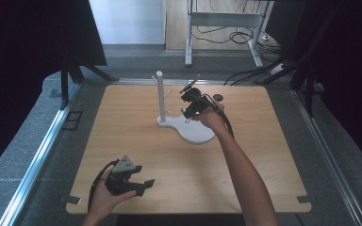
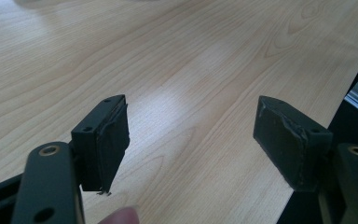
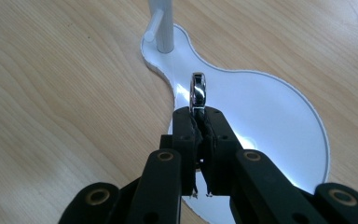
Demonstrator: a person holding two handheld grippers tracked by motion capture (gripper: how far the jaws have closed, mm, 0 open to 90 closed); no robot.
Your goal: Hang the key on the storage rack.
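Jaws of right gripper [image 3: 198, 122] pinch one ring [image 3: 198, 91]; left gripper [image 2: 191, 140] spread wide.

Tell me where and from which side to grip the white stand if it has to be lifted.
Grip the upright post of the white stand above its side peg, jaws closing level across it. It is the one part that rises off the table; the base lies flat. The open left gripper is free to come in from its side; the right gripper is shut on a metal ring.

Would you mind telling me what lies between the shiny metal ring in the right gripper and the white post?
Only bare white stand base lies between the shiny metal ring and the white post, as the right gripper view shows.
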